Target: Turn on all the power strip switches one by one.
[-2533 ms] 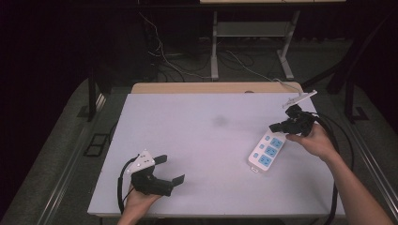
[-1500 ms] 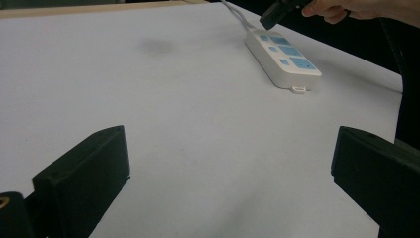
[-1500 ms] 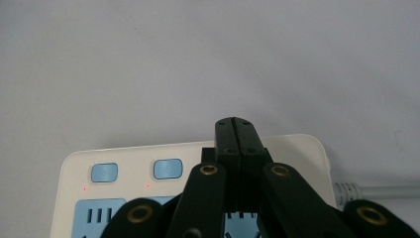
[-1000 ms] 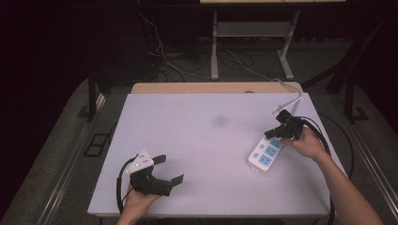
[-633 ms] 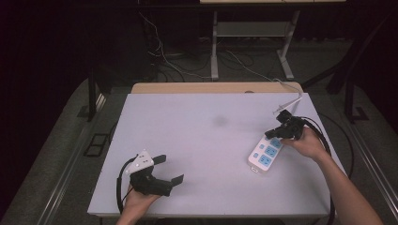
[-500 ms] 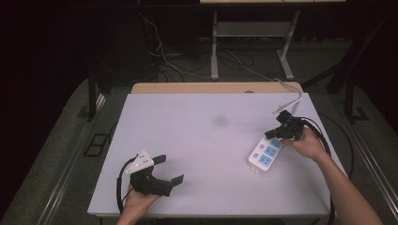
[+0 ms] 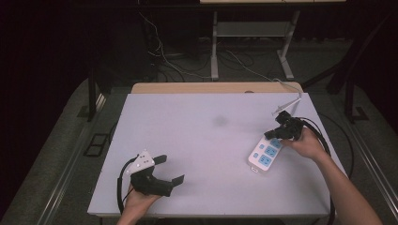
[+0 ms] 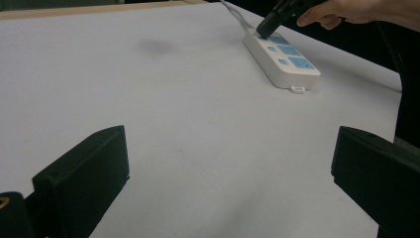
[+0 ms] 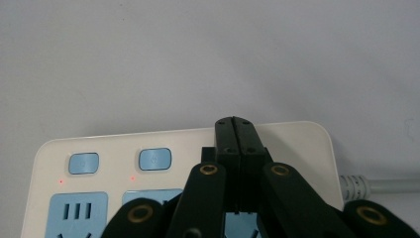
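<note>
A white power strip (image 7: 265,155) with blue sockets lies on the right side of the white table (image 7: 206,140). My right gripper (image 7: 273,133) is shut, its tips pressed down on the strip's far end. In the right gripper view the closed jaws (image 9: 236,130) rest over the strip (image 9: 163,144) where a third blue button would be; two blue buttons (image 9: 154,159) with small red lights show to their left. My left gripper (image 7: 170,169) rests open at the table's near left with nothing between its fingers. The left gripper view shows the strip (image 8: 282,57) far off.
The strip's white cable (image 7: 292,100) runs off the table's far right corner. A faint dark smudge (image 7: 219,120) marks the table's middle. A wooden board edge (image 7: 216,87) lies along the far side. Cables and a metal stand (image 7: 214,42) are on the floor behind.
The right gripper has shifted a little left and down onto the strip's far end since the earliest frame, then held still. The left gripper has not moved.
</note>
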